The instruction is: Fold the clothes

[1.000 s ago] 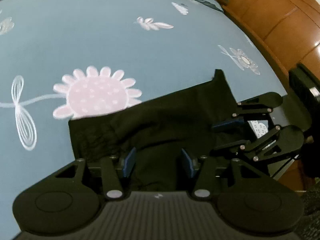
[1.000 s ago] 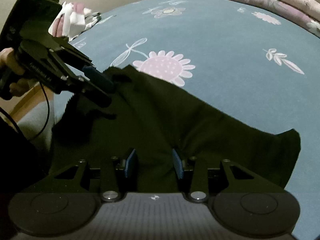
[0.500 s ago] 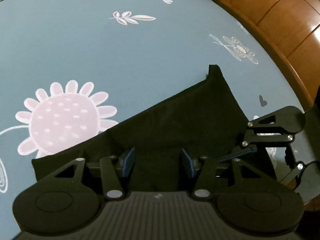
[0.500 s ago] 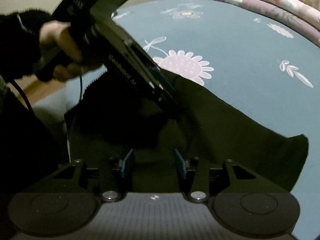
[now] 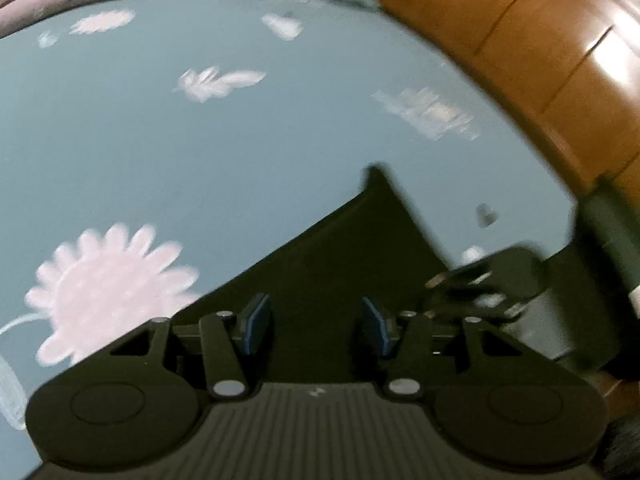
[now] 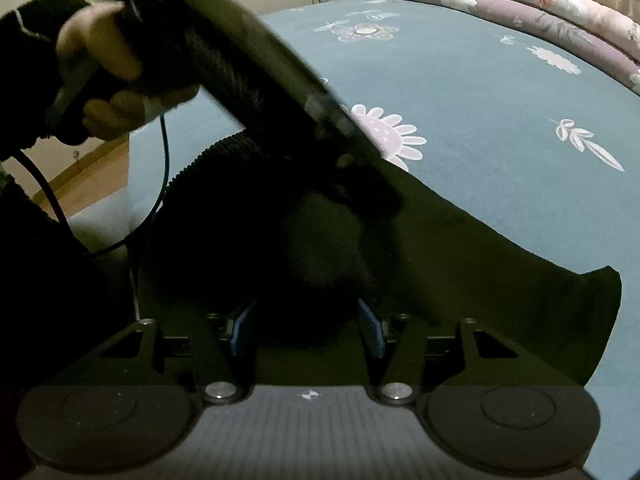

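Black cloth [image 5: 344, 256] lies smooth on the blue flowered sheet [image 5: 200, 152], flatter than before; left gripper [image 5: 316, 326] and right gripper [image 6: 306, 330] both gape wide.

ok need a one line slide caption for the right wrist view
Right gripper, jaws open, over a dark garment on a floral blue bedsheet, the hand-held left gripper crossing in front.

I see the garment [image 6: 500, 280] lying flat on the bedsheet [image 6: 460, 92], one corner reaching toward my right. My left gripper [image 5: 316, 322] and right gripper [image 6: 306, 330] both sit over its near part, left one crossing in front of the right. A folded quilt [image 6: 520, 4] lies behind, along the far edge. A wooden board [image 5: 540, 52] stands right of the bed.
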A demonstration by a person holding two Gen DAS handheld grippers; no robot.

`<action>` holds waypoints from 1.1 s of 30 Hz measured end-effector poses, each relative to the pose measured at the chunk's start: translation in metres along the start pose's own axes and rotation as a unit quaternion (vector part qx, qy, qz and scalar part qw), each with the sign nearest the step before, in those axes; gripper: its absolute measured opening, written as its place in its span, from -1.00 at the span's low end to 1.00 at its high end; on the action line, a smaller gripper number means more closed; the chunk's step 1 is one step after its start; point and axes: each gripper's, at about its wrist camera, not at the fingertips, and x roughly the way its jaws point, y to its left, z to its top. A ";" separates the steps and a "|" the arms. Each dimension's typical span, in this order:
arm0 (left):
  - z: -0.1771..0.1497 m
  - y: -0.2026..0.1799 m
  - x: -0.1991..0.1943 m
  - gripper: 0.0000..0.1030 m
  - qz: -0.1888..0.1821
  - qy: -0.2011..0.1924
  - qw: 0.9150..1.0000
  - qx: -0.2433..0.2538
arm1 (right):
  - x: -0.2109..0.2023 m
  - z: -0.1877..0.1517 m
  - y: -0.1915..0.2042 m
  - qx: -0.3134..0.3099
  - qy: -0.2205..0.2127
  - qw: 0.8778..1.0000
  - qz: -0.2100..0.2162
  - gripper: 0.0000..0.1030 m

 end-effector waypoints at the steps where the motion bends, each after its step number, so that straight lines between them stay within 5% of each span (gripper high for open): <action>1: 0.003 -0.004 -0.001 0.01 -0.011 -0.006 1.000 0.004 | -0.001 0.000 0.001 0.000 0.000 1.000 -0.001 0.15; 13: 0.003 -0.001 0.049 -0.02 0.000 0.027 0.999 -0.018 | -0.001 -0.001 0.016 0.009 -0.011 1.000 -0.017 0.23; 24: -0.012 0.004 -0.018 -0.01 0.017 -0.033 0.999 0.008 | -0.015 -0.004 0.043 0.018 -0.024 0.998 -0.055 0.31; 33: -0.069 0.010 -0.044 0.02 -0.003 -0.015 0.998 0.063 | -0.014 -0.023 0.073 0.034 -0.012 0.994 -0.106 0.36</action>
